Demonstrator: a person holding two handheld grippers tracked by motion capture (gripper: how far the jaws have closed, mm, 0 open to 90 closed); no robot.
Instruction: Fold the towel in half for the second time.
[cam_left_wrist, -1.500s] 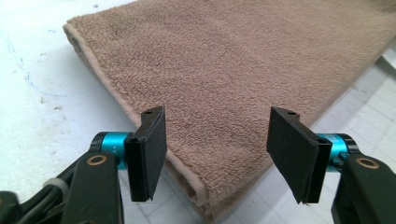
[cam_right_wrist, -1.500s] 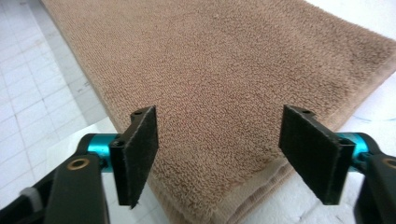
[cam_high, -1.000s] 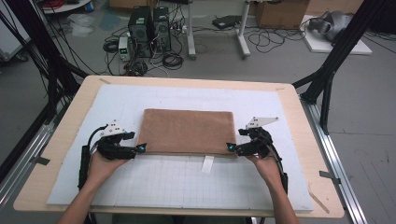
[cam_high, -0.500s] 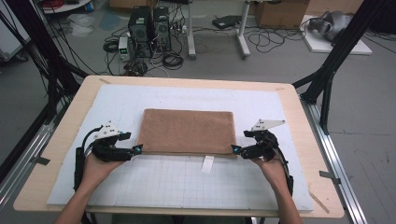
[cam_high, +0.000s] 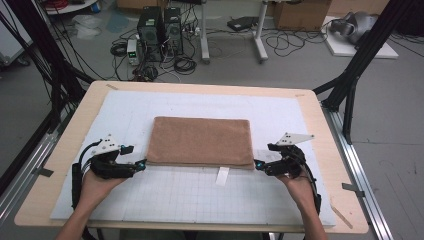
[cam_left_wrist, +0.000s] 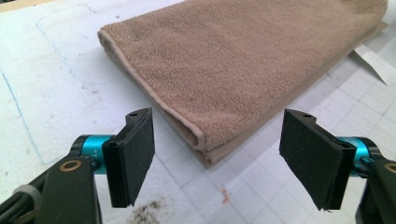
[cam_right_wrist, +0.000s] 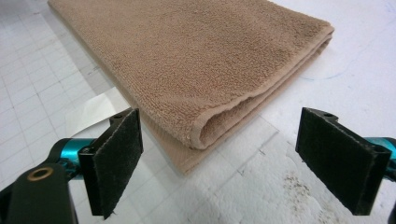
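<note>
On the white mat (cam_high: 190, 200) lies a folded brown towel (cam_high: 200, 141). The left gripper (cam_high: 141, 164) and right gripper (cam_high: 258, 164) wait open at its near corners. Next, each should probably pinch a corner.

The towel (cam_high: 201, 141) lies folded flat on the mat (cam_high: 190, 200), about mid-bench (cam_high: 320, 115); the left gripper (cam_high: 142, 164) sits just off its near left corner, the right gripper (cam_high: 257, 164) just off its near right corner, each with jaws apart and the corner ahead of them, not between; a paper slip (cam_high: 222, 176) lies on the mat before the towel's near edge, perhaps tucked slightly under it.
</note>
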